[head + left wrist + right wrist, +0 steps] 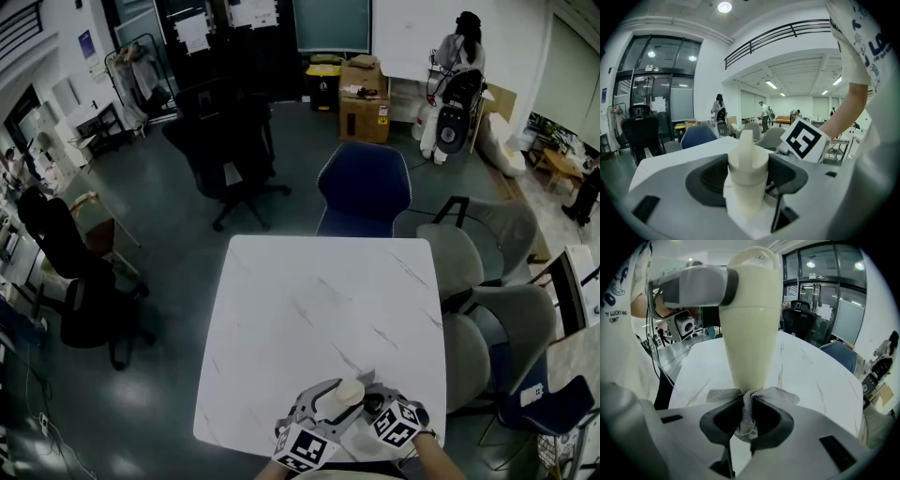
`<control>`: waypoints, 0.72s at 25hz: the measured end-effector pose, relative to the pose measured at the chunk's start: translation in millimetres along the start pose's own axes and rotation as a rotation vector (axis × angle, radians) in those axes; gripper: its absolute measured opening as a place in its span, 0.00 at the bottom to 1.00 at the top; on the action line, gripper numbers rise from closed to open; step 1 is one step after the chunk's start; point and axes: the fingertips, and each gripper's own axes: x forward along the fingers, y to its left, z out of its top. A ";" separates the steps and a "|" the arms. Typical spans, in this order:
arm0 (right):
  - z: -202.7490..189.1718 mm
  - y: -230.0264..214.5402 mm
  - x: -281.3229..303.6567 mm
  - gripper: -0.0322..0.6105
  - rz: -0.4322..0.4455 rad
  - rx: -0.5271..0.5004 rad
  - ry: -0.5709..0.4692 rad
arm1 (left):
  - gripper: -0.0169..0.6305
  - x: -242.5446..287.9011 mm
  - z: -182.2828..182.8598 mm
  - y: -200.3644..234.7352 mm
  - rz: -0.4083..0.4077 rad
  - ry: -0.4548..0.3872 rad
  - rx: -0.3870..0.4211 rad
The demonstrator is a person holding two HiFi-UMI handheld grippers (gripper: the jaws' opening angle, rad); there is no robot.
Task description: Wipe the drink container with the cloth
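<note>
One white marbled table [319, 309] amid office chairs [364, 192]; left hand-held gripper [747, 180] clamps drink container [747, 161], right hand-held gripper [746, 420] pinches cloth [782, 395].

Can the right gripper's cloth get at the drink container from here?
Likely yes: the right gripper, shut on the cloth, sits right at the drink container held by the left gripper, nothing between.

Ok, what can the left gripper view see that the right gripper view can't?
Only the left gripper view shows the right gripper's marker cube and a balcony railing high up. Only the right gripper view shows the grey cloth, pinched in the right tongs right by the bottle. Both show the cream drink container held by the left tongs, and the white table.
</note>
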 end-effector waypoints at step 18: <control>38.0 -7.9 -42.1 0.12 -0.028 -0.098 -0.072 | 0.43 -2.9 2.5 0.9 -0.292 -0.022 0.094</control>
